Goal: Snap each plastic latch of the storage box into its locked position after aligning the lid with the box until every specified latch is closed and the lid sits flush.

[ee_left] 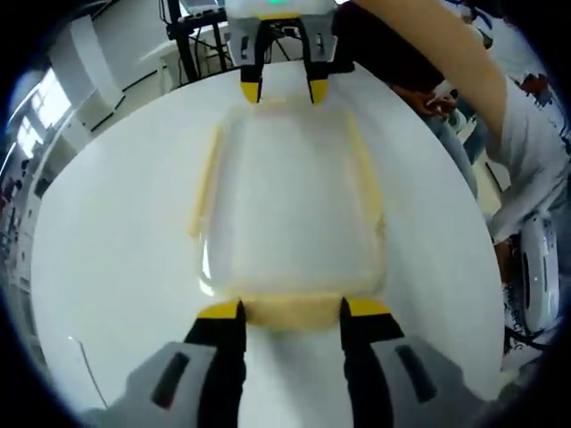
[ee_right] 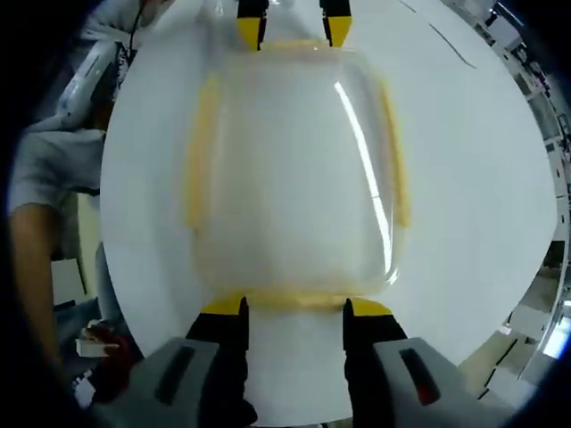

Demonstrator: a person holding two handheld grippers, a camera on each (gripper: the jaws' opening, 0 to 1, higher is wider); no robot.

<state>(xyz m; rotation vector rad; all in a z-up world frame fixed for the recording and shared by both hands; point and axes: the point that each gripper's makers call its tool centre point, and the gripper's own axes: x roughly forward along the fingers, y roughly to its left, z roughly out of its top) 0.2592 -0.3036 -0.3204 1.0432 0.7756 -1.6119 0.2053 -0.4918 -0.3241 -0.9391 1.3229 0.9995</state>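
A clear plastic storage box (ee_left: pixel 290 201) with its lid on lies on the white table (ee_left: pixel 116 259). It has pale yellow latches on its long sides (ee_left: pixel 205 183) and at both ends. In the left gripper view, my left gripper (ee_left: pixel 292 309) is open, its yellow tips either side of the near end latch (ee_left: pixel 290 312). At the far end, the right gripper (ee_left: pixel 284 89) straddles the opposite latch. In the right gripper view, the box (ee_right: pixel 294 178) lies lengthwise ahead. My right gripper (ee_right: pixel 295 307) is open around its end latch (ee_right: pixel 294 299), and the left gripper (ee_right: pixel 294 27) shows at the top.
A person stands by the table, with an arm (ee_left: pixel 446 62) at the right of the left gripper view and a sleeve (ee_right: pixel 49 169) at the left of the right gripper view. Stands and cables (ee_left: pixel 192 36) are behind the table. A thin line (ee_right: pixel 451 45) marks the tabletop.
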